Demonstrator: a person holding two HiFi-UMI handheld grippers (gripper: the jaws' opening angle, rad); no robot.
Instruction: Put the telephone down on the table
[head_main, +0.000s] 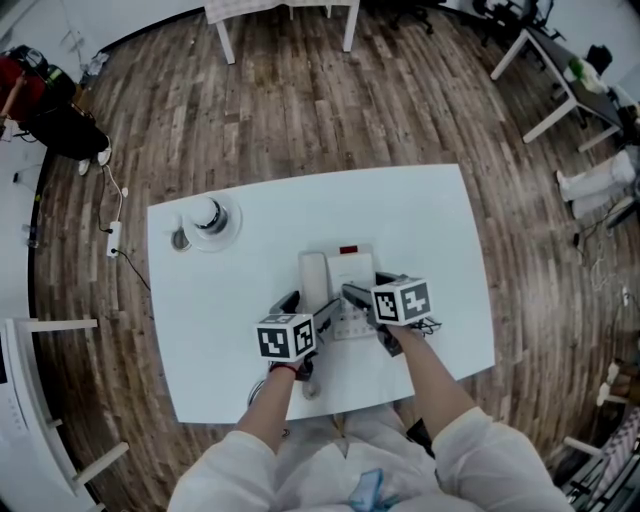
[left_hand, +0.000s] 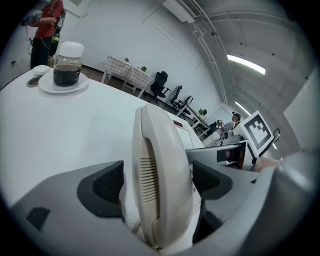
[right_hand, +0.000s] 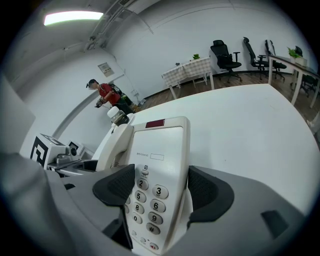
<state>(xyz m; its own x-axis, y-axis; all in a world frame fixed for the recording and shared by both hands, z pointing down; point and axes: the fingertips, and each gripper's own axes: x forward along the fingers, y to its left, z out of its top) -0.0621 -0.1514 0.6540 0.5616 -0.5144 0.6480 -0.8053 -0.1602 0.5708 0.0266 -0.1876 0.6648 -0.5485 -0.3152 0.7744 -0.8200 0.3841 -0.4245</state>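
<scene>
The phone (head_main: 338, 285) is cream, with a small red strip (right_hand: 155, 123) at its top and pale keys (right_hand: 150, 197) printed with dark digits. The counter (head_main: 420, 230) is plain white, the floor (head_main: 300, 110) brown wood planks. The left tool (left_hand: 160, 182) and right tool (right_hand: 160, 187) are grey with black, finely textured pads (right_hand: 115, 187); their cubes (head_main: 286, 337) carry black-and-white square markers. The jar (left_hand: 66, 70) shows dark brown contents under a white lid (left_hand: 71, 48), on a white saucer (left_hand: 50, 86). The sleeves (head_main: 490, 455) are white
</scene>
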